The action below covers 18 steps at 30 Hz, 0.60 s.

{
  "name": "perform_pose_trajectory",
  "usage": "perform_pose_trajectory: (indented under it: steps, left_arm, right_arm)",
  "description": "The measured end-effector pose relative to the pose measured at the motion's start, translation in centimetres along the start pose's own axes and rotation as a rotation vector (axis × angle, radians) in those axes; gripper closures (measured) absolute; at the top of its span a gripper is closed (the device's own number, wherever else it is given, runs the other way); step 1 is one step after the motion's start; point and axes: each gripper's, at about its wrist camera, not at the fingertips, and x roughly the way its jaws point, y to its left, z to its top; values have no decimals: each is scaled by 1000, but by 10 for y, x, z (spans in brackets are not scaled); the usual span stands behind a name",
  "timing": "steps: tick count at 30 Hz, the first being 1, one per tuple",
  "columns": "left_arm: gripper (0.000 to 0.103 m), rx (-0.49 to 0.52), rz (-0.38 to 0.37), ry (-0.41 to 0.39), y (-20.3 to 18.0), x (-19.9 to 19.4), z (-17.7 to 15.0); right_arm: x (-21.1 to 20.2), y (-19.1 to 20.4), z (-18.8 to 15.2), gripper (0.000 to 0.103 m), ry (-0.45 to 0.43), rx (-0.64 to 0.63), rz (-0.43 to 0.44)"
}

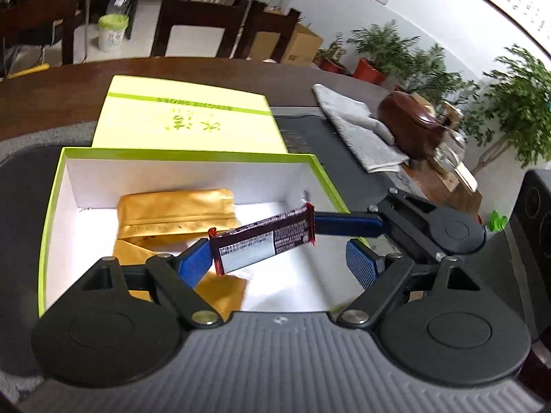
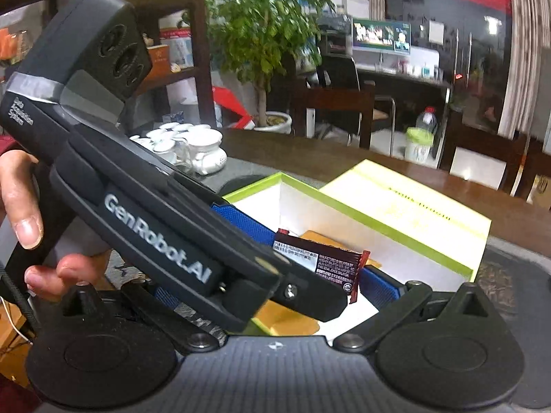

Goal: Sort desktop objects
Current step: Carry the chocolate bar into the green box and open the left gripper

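A dark purple snack bar point(image 1: 261, 239) hangs tilted over the open green-rimmed box point(image 1: 193, 154). Its ends are pinched between the left finger point(image 1: 194, 263) of my left gripper point(image 1: 279, 254) and one blue finger point(image 1: 347, 224) of the right gripper reaching in from the right. The left gripper's other finger stands clear of the bar, so its jaws are open. In the right wrist view the snack bar point(image 2: 316, 261) ends against the right finger point(image 2: 378, 285) of my right gripper point(image 2: 268, 285), whose jaws stand wide. The left gripper's body hides its other finger. Gold pouches point(image 1: 175, 213) lie in the box.
The box lid point(image 1: 186, 117) lies flat just behind the box on a dark mat. A grey towel point(image 1: 354, 127) and a brown teapot point(image 1: 409, 124) sit at the right. White tea cups point(image 2: 193, 144) stand at the table's far side. A person's hand point(image 2: 20, 206) holds the left gripper.
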Motion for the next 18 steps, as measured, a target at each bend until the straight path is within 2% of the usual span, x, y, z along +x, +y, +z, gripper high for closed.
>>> perform_pose_trajectory:
  steps: [8, 18]
  left_arm:
    - [19, -50, 20, 52, 33, 32, 7]
    - [19, -52, 58, 40, 42, 30, 6]
  right_arm:
    - [44, -13, 2, 0, 96, 10, 6]
    - [54, -21, 2, 0, 116, 49, -11]
